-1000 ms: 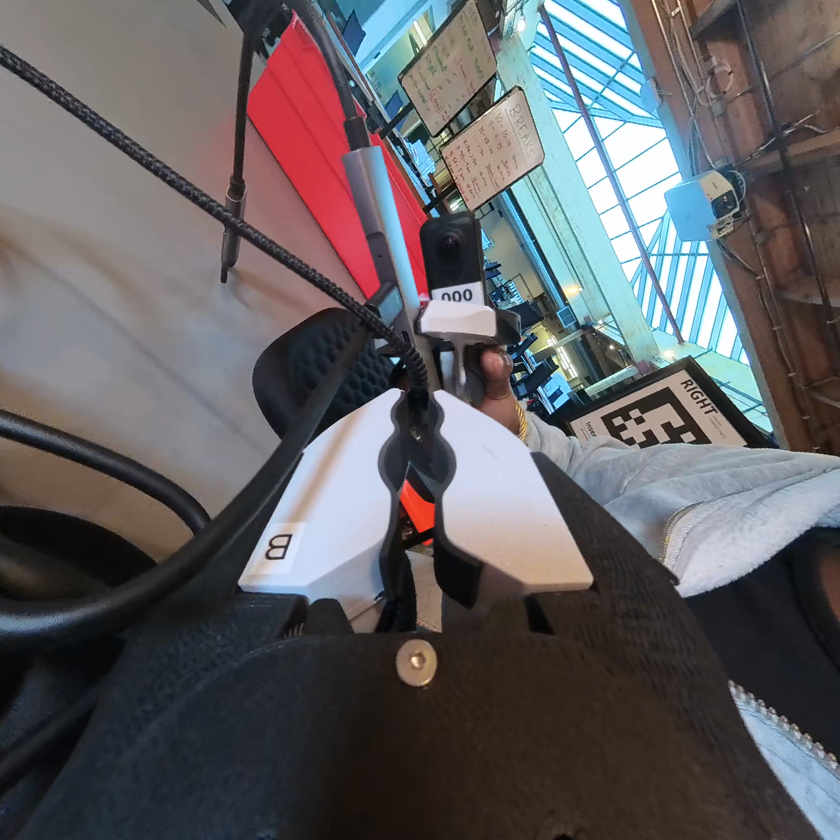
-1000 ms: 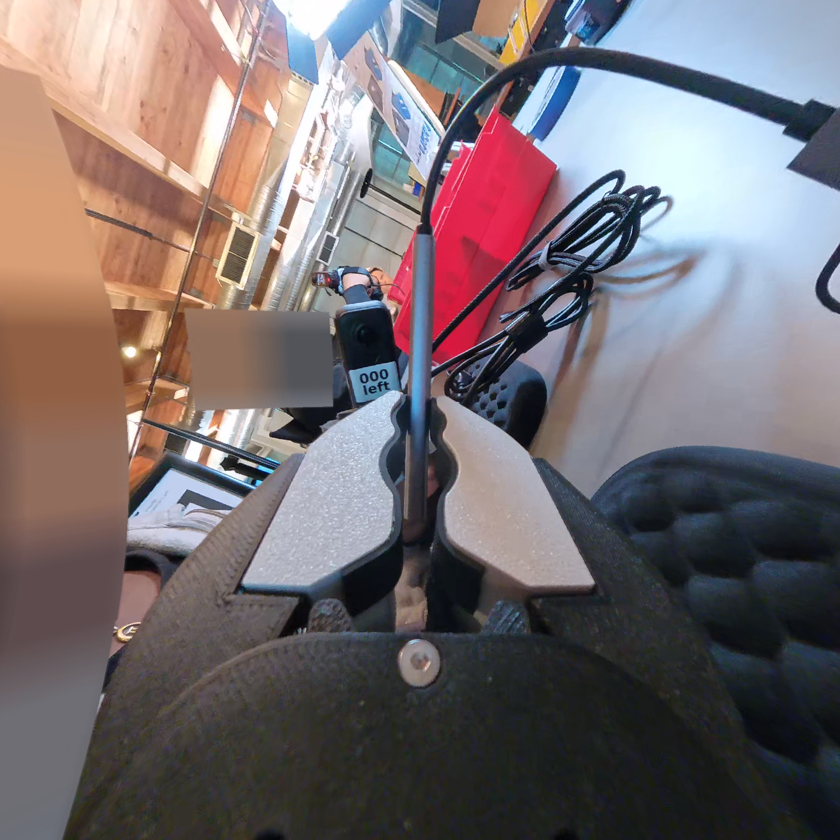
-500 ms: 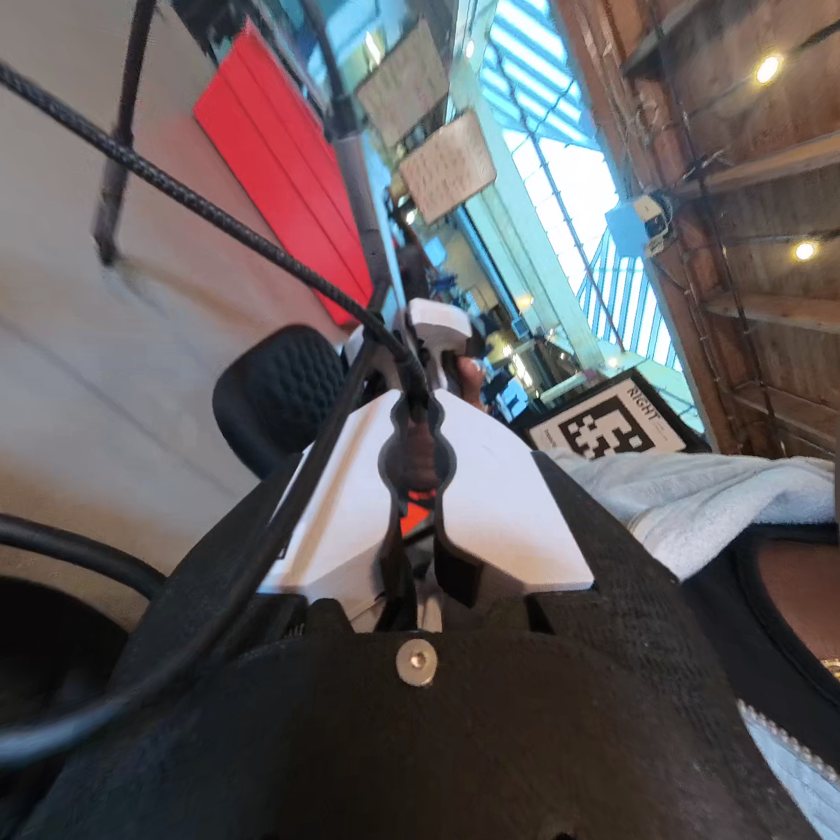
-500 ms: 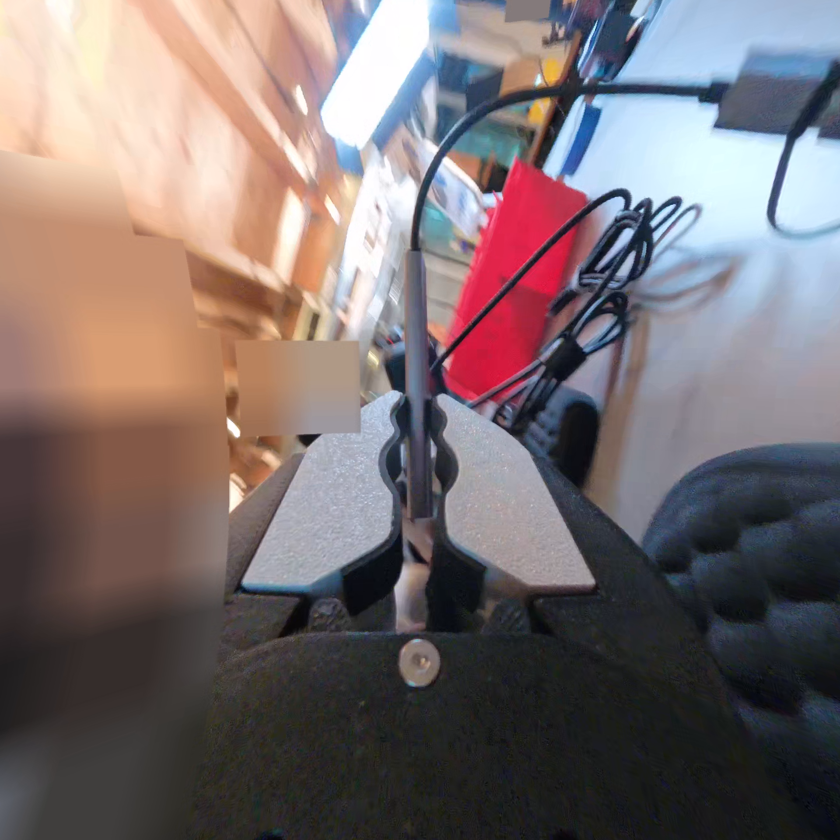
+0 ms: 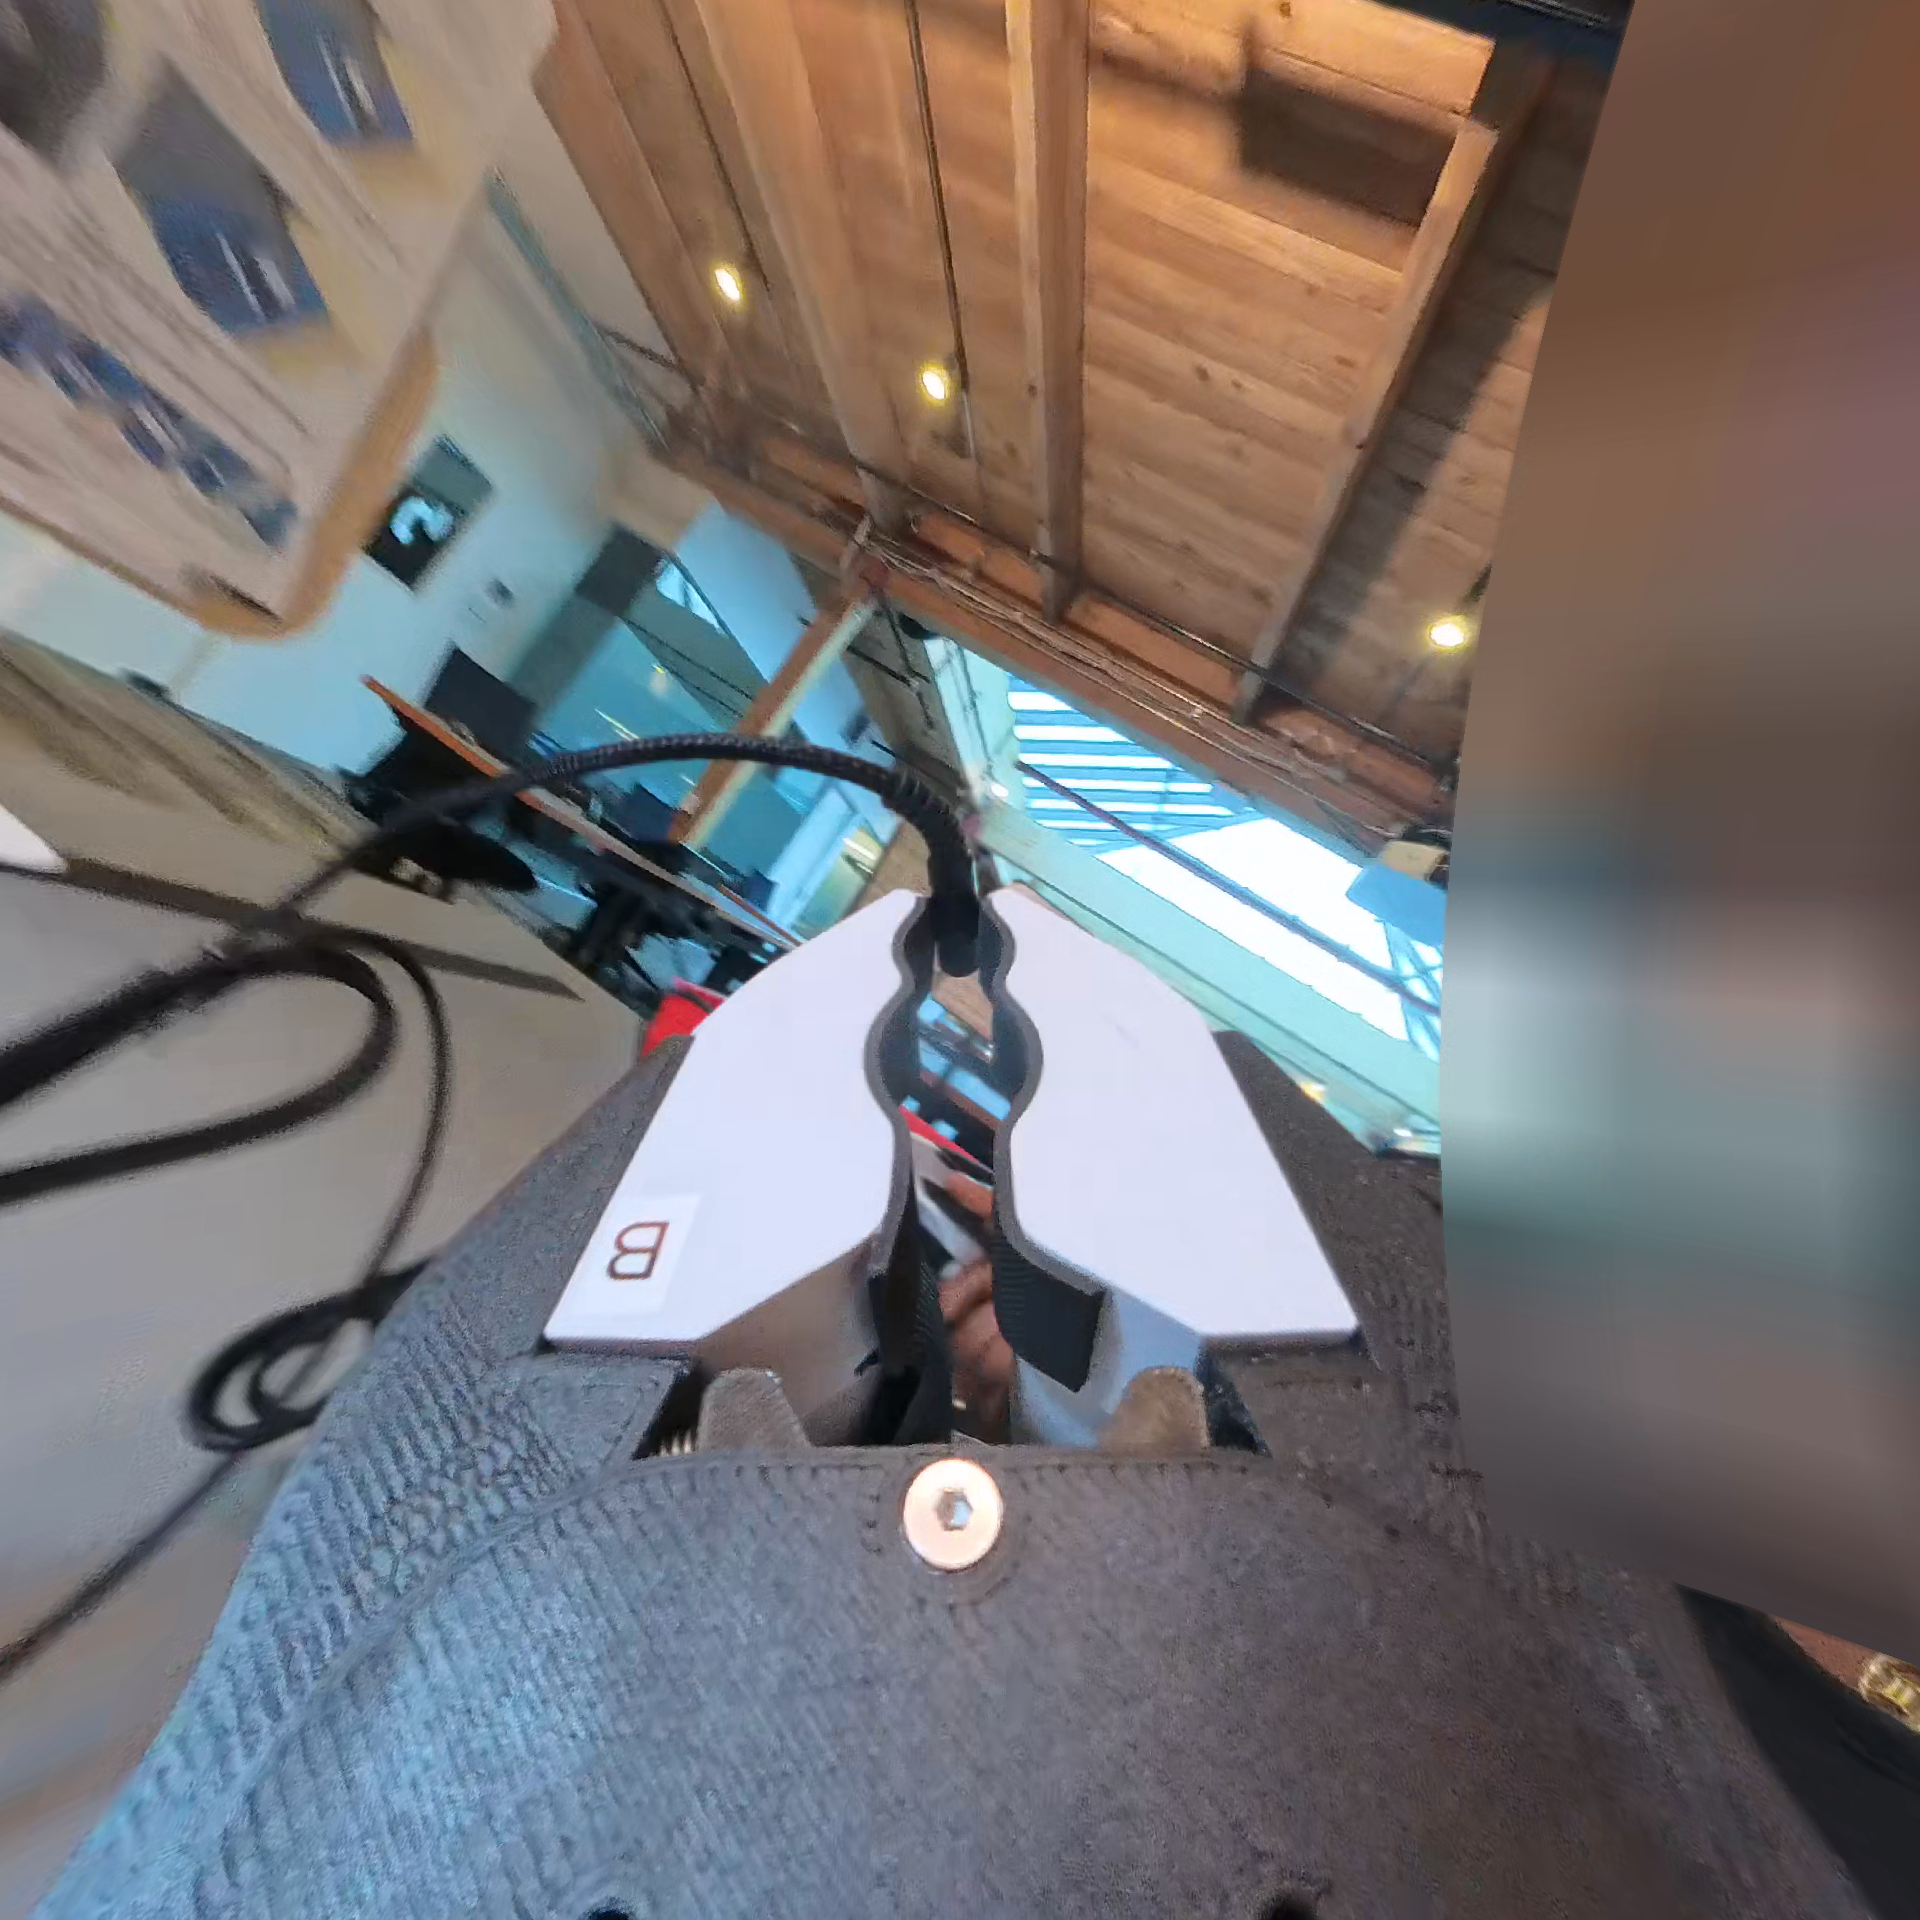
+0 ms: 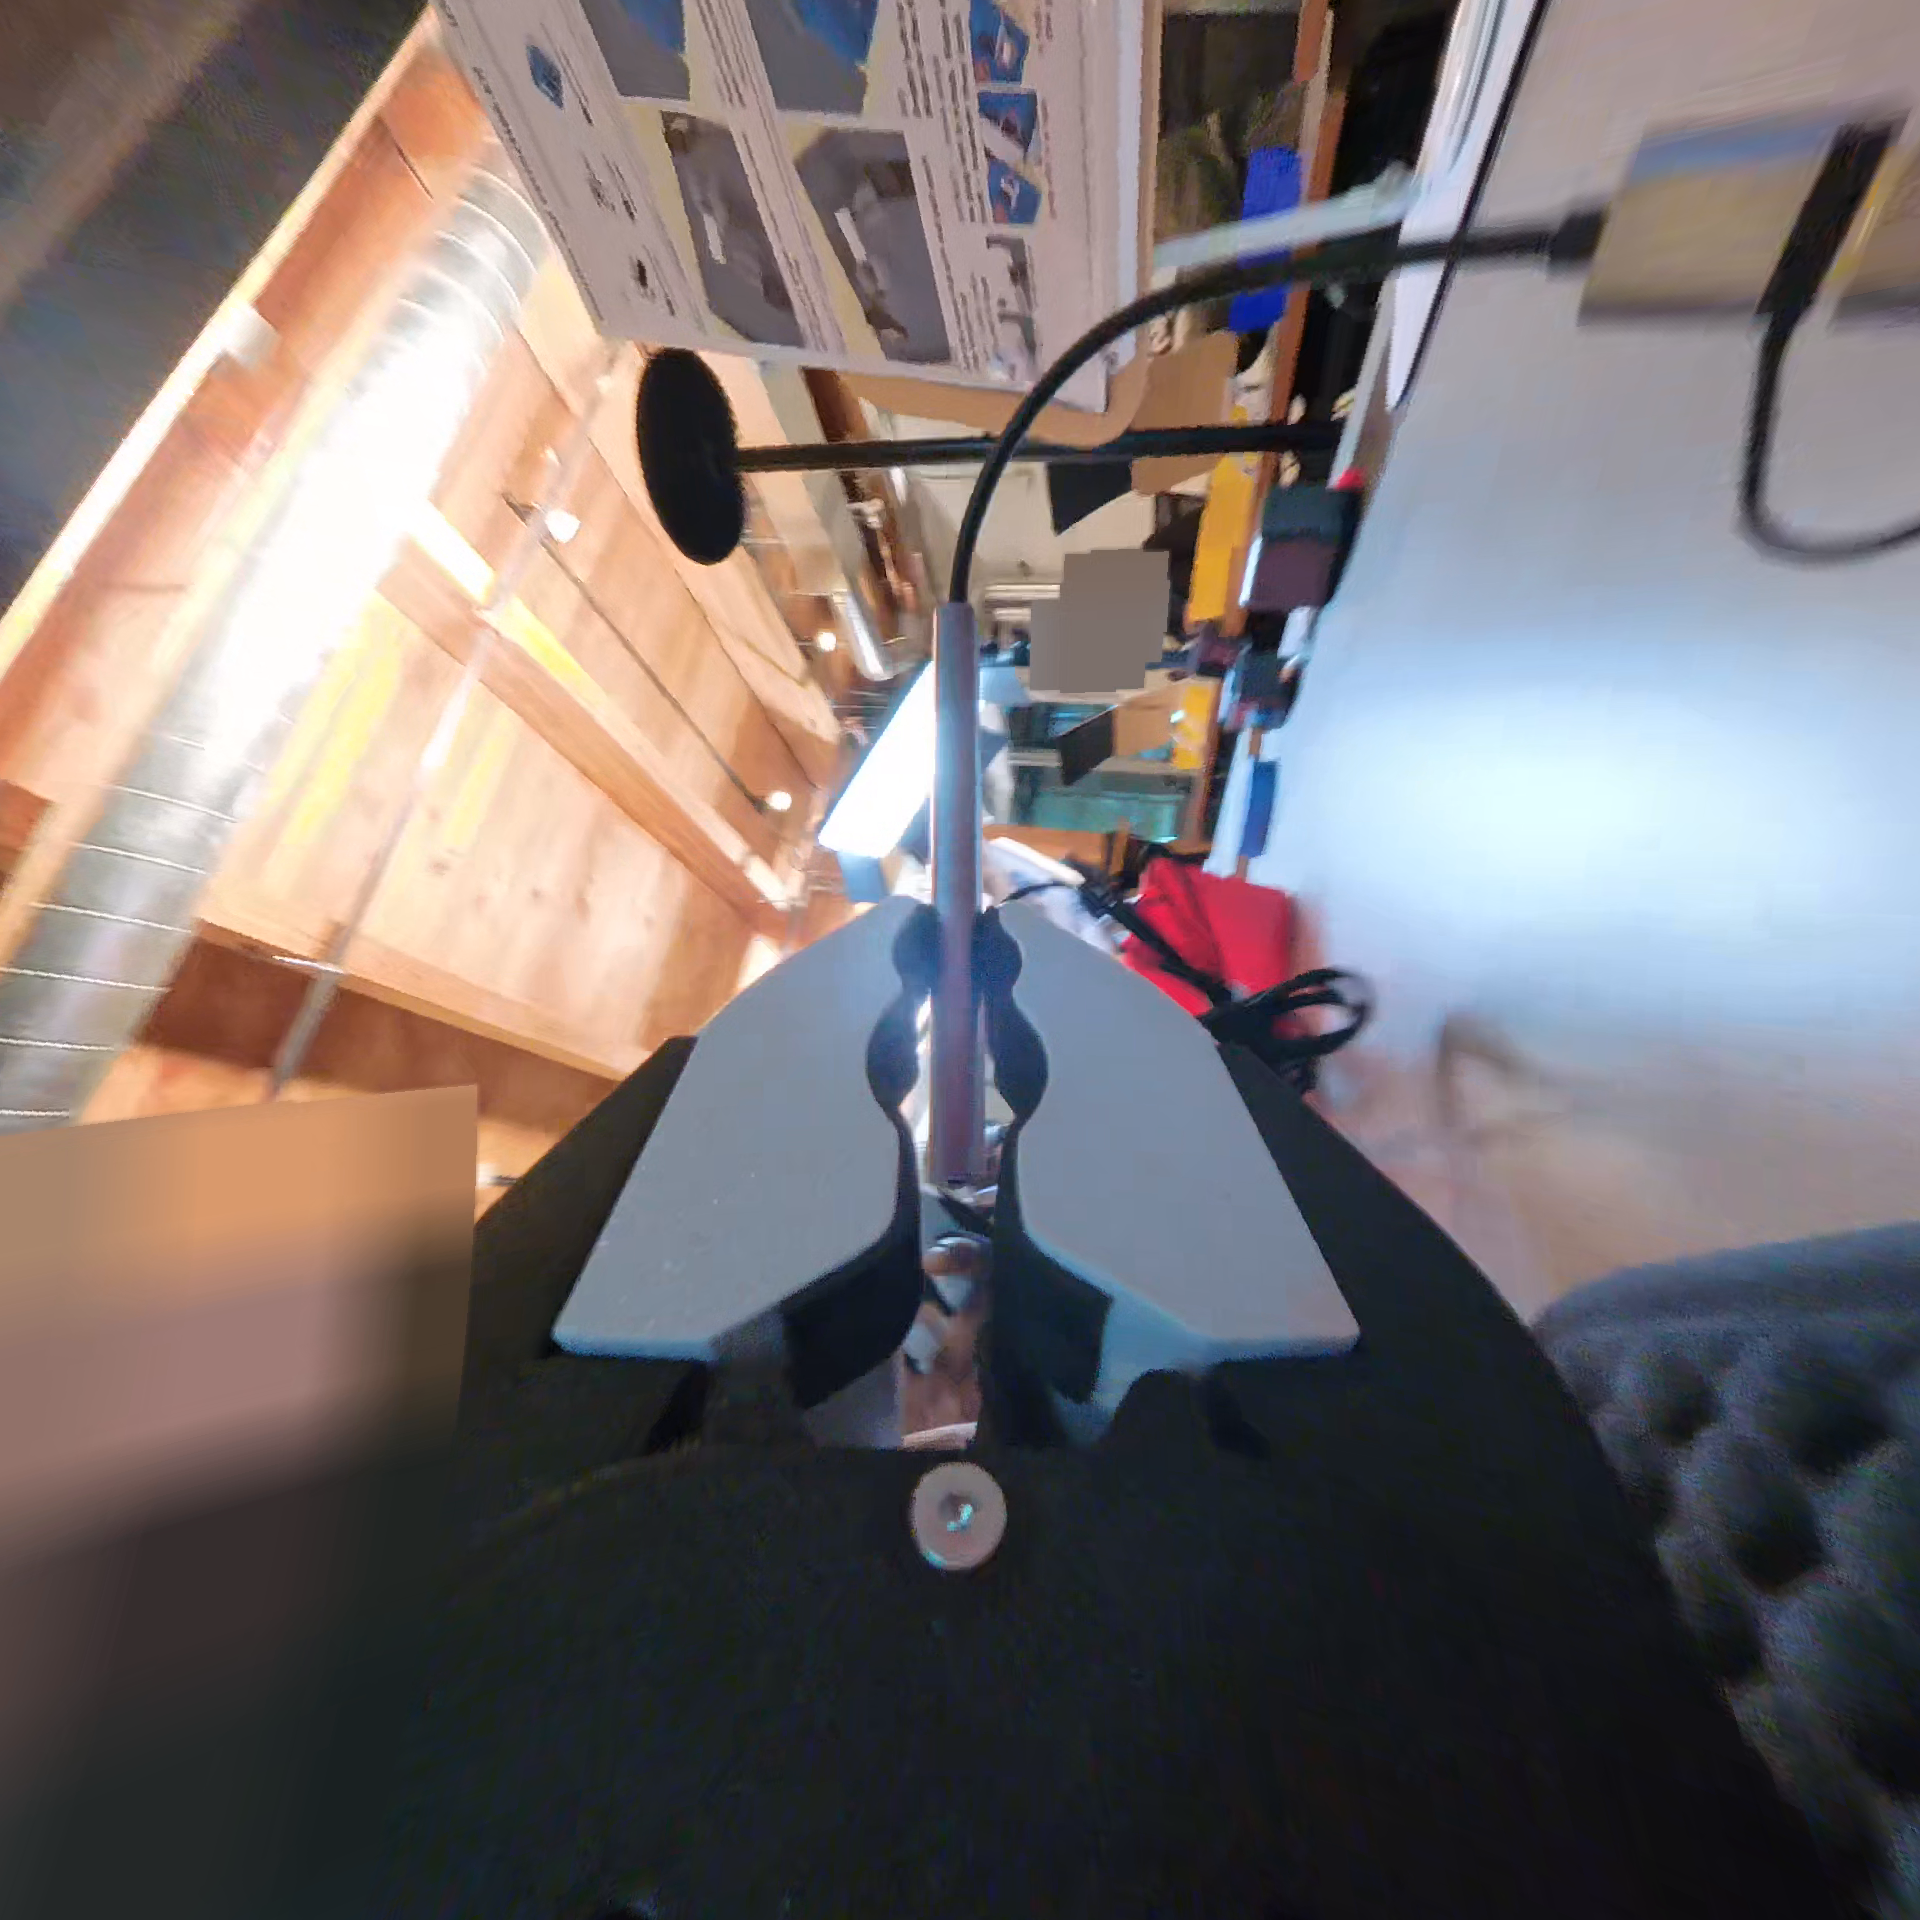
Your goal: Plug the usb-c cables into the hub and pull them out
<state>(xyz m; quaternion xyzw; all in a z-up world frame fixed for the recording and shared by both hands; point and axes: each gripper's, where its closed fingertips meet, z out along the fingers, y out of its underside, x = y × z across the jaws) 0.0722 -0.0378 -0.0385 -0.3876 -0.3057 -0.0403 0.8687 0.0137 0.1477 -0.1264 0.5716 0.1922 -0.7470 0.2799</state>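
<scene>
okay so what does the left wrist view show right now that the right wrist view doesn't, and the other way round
Only the left wrist view shows the left gripper shut on the plug end of a black braided cable, with loose black cables on the table.

Only the right wrist view shows the right gripper shut on the slim grey hub, its black lead arching up, and a black bundled cable beside a red object.

Both show a light table and wooden ceiling.
</scene>
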